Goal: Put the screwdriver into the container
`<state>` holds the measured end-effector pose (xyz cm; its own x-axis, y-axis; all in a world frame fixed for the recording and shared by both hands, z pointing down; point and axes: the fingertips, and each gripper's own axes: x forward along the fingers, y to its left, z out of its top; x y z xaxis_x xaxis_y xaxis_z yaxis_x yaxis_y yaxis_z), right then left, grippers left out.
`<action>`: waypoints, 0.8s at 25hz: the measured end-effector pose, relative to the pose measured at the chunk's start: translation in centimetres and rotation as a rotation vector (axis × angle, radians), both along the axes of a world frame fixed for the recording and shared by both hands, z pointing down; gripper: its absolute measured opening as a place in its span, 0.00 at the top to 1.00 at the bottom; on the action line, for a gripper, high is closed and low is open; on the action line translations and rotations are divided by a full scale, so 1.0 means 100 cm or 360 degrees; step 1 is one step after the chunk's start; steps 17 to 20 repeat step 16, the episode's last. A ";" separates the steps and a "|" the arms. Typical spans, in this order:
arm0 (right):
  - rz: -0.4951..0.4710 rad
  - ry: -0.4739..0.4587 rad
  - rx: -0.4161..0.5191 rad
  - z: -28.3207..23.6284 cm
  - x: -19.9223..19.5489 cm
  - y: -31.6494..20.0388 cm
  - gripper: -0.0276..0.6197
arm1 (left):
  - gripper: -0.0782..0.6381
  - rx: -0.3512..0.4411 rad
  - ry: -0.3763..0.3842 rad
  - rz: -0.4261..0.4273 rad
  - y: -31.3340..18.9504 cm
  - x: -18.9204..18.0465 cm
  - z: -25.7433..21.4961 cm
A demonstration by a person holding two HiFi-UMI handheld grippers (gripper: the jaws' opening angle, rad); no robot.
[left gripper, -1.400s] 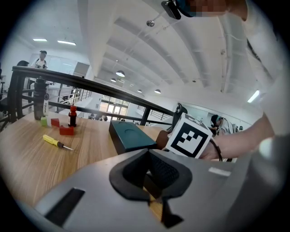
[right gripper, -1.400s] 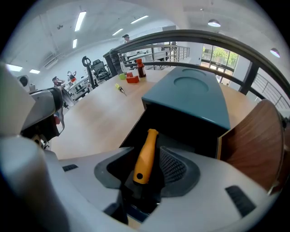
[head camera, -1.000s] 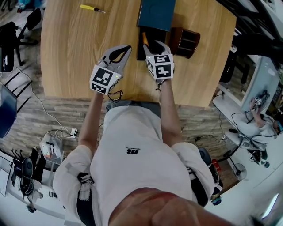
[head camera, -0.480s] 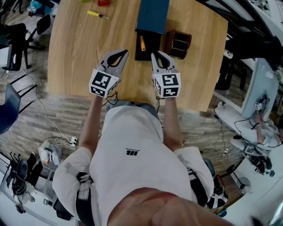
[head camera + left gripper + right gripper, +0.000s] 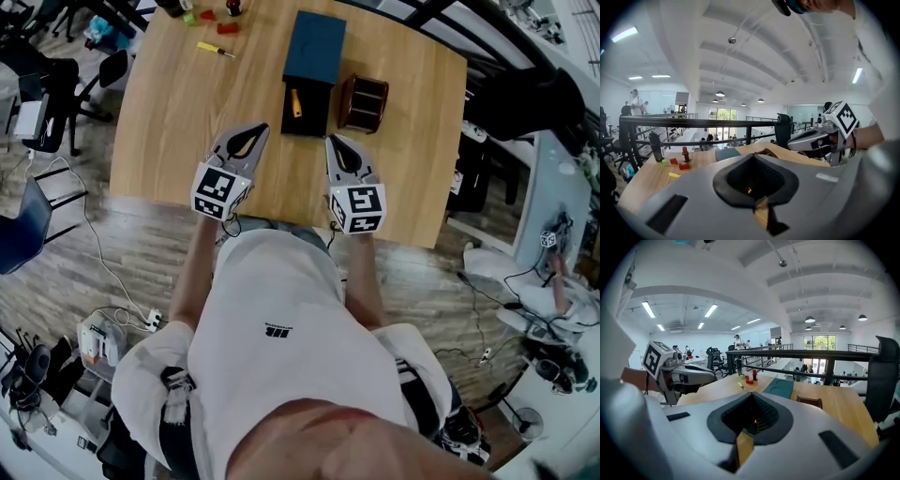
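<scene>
The orange-handled screwdriver (image 5: 296, 101) lies lengthwise in the black open tray at the 6 o'clock end of the container (image 5: 316, 47), a flat rectangular box with a smooth dark blue-green top. Just beside the tray, at its 3 o'clock, stands a small brown wooden organizer (image 5: 364, 103) divided into slots. A second, slim yellow screwdriver (image 5: 216, 49) lies on the bare wood at the container's 10 o'clock, well apart from it, with small red and green blocks (image 5: 228, 28) beyond it near the far edge. The table (image 5: 178, 112) is pale wood with a fine straight grain.

At the container's 6 o'clock, both grippers are over the near part of the table, side by side. The left gripper (image 5: 262, 128), a grey plastic shell with black ribbed pads, has its tips together and holds nothing. The right gripper (image 5: 332, 141), of the same build, has just been closing its jaws; they now meet with nothing between them.
</scene>
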<state>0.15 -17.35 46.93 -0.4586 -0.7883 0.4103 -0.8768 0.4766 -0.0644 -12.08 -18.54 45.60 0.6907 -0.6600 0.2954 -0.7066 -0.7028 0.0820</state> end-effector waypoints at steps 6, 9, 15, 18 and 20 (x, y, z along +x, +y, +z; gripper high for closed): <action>-0.0014 -0.0033 0.0041 -0.011 0.002 0.018 0.96 | 0.88 0.0039 -0.0013 -0.0015 0.020 0.002 -0.013; -0.0010 -0.0045 0.0054 -0.015 0.002 0.023 0.96 | 0.88 0.0048 -0.0024 -0.0013 0.026 0.003 -0.016; -0.0012 -0.0046 0.0058 -0.016 -0.005 0.027 0.96 | 0.88 0.0062 -0.0036 -0.0009 0.031 -0.002 -0.017; -0.0013 -0.0045 0.0058 -0.016 -0.007 0.027 0.96 | 0.88 0.0063 -0.0035 -0.0009 0.031 -0.004 -0.017; -0.0013 -0.0045 0.0058 -0.016 -0.007 0.027 0.96 | 0.88 0.0063 -0.0035 -0.0009 0.031 -0.004 -0.017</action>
